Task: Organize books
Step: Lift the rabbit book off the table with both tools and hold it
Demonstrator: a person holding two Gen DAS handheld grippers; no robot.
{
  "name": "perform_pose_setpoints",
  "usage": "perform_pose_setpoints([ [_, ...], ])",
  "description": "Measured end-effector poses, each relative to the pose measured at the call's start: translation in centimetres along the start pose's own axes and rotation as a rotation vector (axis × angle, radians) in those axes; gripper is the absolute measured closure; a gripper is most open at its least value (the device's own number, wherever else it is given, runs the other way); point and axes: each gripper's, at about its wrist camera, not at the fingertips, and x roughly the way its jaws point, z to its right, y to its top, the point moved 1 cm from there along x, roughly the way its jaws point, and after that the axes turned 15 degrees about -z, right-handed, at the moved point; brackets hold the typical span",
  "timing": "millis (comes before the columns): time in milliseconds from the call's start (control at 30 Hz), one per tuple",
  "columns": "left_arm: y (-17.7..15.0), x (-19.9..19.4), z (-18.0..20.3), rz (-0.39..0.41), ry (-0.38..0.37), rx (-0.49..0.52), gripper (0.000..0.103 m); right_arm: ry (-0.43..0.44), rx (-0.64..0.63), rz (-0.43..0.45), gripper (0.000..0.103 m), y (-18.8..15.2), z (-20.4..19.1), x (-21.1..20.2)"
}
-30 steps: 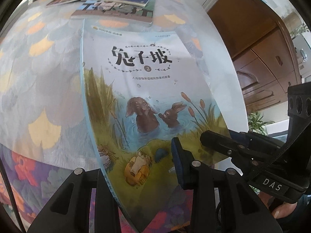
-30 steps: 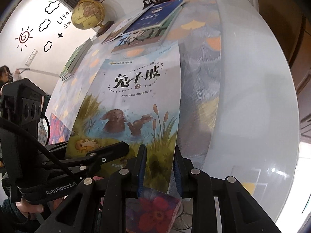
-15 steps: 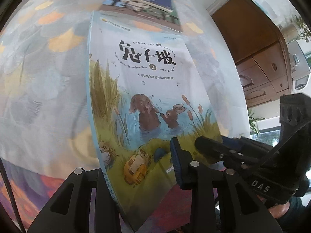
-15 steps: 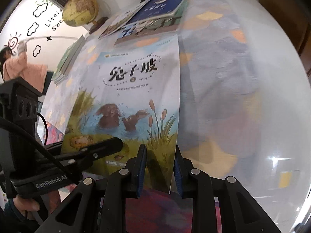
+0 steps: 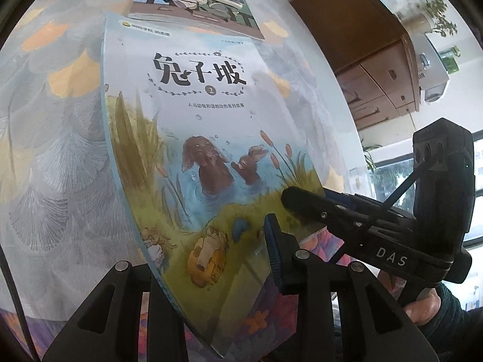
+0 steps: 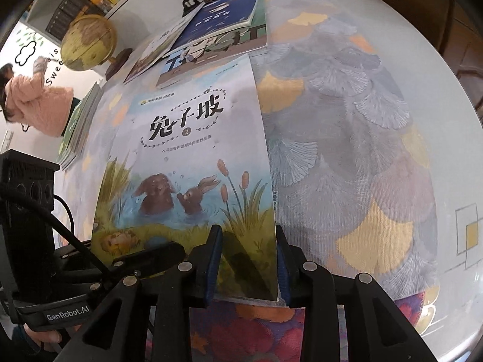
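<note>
Gripping rabbit book (image 6: pixel 193 157) w/ both grippers, near edge.

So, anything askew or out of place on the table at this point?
The stack at the far end is untidy: the navy book lies skewed across the green-cover book beneath it, edges unaligned. The rabbit book sits between both grippers, its near edge past the table edge. No damage visible.

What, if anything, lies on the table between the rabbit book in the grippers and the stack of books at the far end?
Nothing visible: the rabbit book has its far edge already at the stack of books, with only tablecloth beside it.
</note>
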Motion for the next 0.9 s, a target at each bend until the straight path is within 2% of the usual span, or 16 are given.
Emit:
perform_pose_setpoints([
  [200, 0.3, -0.2, -0.4, -0.019, -0.015, 0.001, 0.074, -0.016, 0.005, -0.010, 0.067, -0.1, -0.2, 0.0],
  [467, 0.6, -0.2, 0.0, -0.038, 0.015, -0.009, 0.074, 0.013, -0.005, -0.017, 0.066, 0.2, -0.2, 0.0],
  [633, 0.6, -0.5, 0.1, -0.018, 0.041, -0.025, 0.074, 0.015, -0.053, 0.005, 0.073, -0.4, -0.4, -0.4],
  [900, -0.1, -1.6, -0.2, 0.026, 0.042, -0.045, 0.074, 0.063, -0.121, 0.028, 0.075, -1.0, -1.6, -1.2],
])
